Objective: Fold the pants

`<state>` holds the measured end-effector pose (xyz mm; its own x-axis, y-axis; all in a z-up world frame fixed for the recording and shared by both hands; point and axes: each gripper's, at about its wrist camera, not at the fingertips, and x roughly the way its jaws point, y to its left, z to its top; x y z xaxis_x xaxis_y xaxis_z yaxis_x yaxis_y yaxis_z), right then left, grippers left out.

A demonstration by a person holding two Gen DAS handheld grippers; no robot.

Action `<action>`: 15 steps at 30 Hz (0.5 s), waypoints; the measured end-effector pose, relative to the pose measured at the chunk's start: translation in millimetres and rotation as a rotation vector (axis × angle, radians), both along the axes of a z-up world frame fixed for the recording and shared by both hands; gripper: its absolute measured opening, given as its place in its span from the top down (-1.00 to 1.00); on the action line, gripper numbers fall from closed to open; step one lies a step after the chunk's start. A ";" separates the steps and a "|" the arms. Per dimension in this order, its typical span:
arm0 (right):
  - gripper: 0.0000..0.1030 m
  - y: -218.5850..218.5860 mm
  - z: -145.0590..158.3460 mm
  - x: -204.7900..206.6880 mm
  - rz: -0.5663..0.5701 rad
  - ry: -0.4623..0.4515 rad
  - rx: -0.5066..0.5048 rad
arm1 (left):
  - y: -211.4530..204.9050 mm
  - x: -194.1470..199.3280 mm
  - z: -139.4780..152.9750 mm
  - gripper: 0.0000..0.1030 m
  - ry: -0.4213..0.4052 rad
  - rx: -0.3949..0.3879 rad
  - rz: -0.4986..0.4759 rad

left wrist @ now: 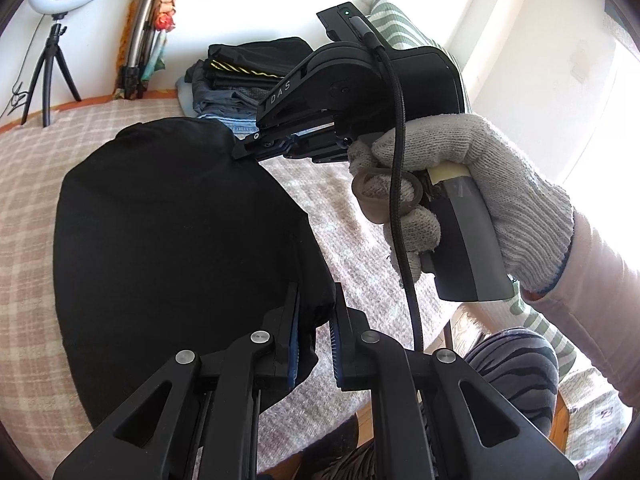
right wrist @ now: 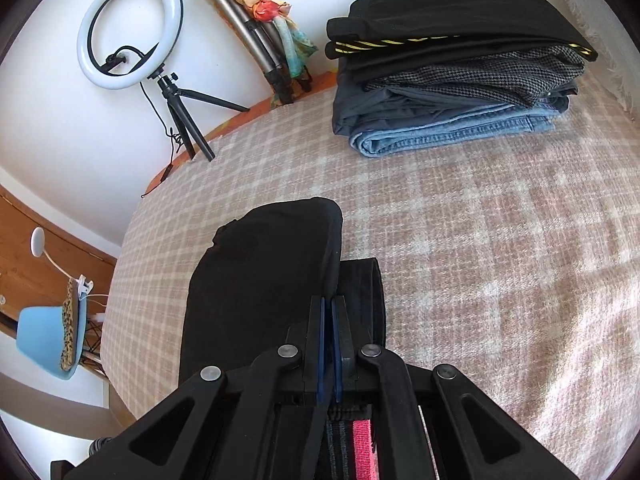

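Observation:
Black pants [left wrist: 172,232] lie doubled over on a checkered blanket [left wrist: 28,208]. At the bottom of the left wrist view, my left gripper [left wrist: 317,320] is shut on a fold of the near edge, with black cloth bunched between its blue pads. A gloved hand [left wrist: 480,184] holds my right gripper [left wrist: 242,152], whose tips pinch the far edge of the pants. In the right wrist view the right gripper [right wrist: 330,312] has its blue pads pressed together on the edge of the pants [right wrist: 260,280]. The waistband [right wrist: 362,292] lies just beneath.
A stack of folded clothes [right wrist: 452,80] sits at the back of the blanket [right wrist: 500,240]. A ring light on a small tripod [right wrist: 128,32] and a folded stand [right wrist: 256,40] are by the wall. A blue chair [right wrist: 44,340] stands off the left edge. The person's striped knee [left wrist: 516,364] is near.

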<state>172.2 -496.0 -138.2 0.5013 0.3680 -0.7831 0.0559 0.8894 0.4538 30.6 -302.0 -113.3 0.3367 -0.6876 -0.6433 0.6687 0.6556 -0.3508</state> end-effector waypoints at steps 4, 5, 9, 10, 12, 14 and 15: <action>0.98 -5.1 -15.7 0.5 -0.005 0.022 -0.005 | -6.3 -2.7 -6.8 0.79 0.007 0.024 -0.012; 0.99 -5.3 -18.6 0.5 -0.003 0.024 -0.008 | -8.1 -4.1 -8.7 0.79 0.006 0.029 -0.012; 0.98 -5.6 -26.8 0.6 -0.004 0.025 -0.022 | -16.0 -10.3 -12.5 0.61 0.010 0.037 -0.044; 0.98 -5.5 -28.8 1.6 -0.005 0.026 -0.028 | -18.9 -13.3 -13.5 0.52 0.014 0.042 -0.058; 0.98 -5.1 -32.7 2.3 -0.009 0.032 -0.038 | -22.5 -20.1 -14.3 0.52 0.011 0.057 -0.083; 0.96 -4.2 -33.2 2.7 -0.007 0.025 -0.059 | -20.0 -27.7 -12.9 0.50 0.004 0.062 -0.104; 0.89 -4.7 -31.3 1.6 -0.004 0.012 -0.063 | -16.7 -29.9 -11.4 0.48 0.006 0.062 -0.109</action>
<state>173.8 -500.7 -169.5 0.4928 0.3161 -0.8107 0.0649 0.9158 0.3965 0.7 -318.7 -124.8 0.2581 -0.6789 -0.6874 0.7351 0.5997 -0.3162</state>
